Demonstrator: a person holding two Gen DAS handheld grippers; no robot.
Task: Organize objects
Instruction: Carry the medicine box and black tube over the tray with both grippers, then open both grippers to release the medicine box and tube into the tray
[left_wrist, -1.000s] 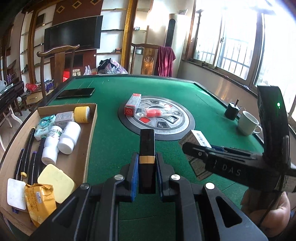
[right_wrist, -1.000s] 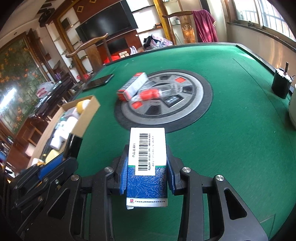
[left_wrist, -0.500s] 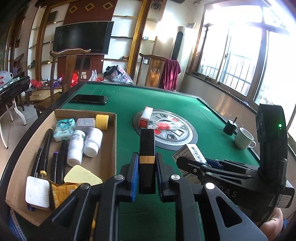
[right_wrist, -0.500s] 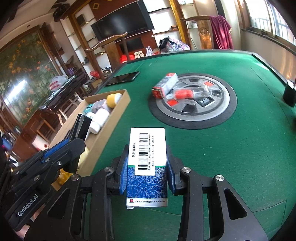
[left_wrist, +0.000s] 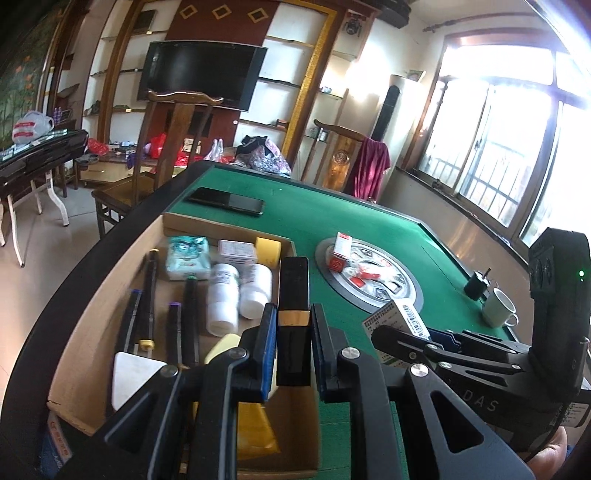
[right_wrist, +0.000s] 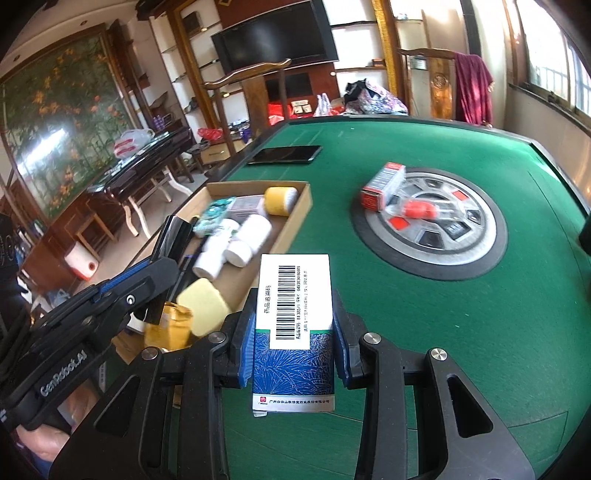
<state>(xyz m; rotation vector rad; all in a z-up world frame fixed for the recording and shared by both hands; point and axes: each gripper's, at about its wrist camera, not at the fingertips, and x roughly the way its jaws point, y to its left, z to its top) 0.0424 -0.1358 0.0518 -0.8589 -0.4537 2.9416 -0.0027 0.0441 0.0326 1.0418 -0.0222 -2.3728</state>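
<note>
Over tray edge: both grippers side by side, each carrying an item.
Left gripper (left_wrist: 293, 334): pads pinching a black rectangular case with a gold band (left_wrist: 293, 295), upright between the jaws, above the cardboard tray (left_wrist: 85, 354).
Right gripper (right_wrist: 294, 339): pads clamped on a blue-and-white medicine box (right_wrist: 294, 328), barcode label facing up, above green felt just beside the tray's near corner.
Tray contents: two white pill bottles (left_wrist: 236, 295), yellow roll (left_wrist: 269, 251), teal packet (left_wrist: 187, 256), small box (left_wrist: 237, 251), dark pens (left_wrist: 147, 291), pale yellow pad (right_wrist: 203, 306), yellow foil pack (right_wrist: 168, 326), white card (left_wrist: 135, 380).
Table (right_wrist: 461, 332): green felt mahjong table, round centre hub (right_wrist: 430, 221).
On hub: red-and-white box (right_wrist: 382, 184), red-capped item in clear wrap (right_wrist: 415, 210).
Far side: black phone (left_wrist: 226, 200) flat on felt beyond the tray.
Right edge: white mug (left_wrist: 498, 308), small black container (left_wrist: 478, 284) just behind it.
</note>
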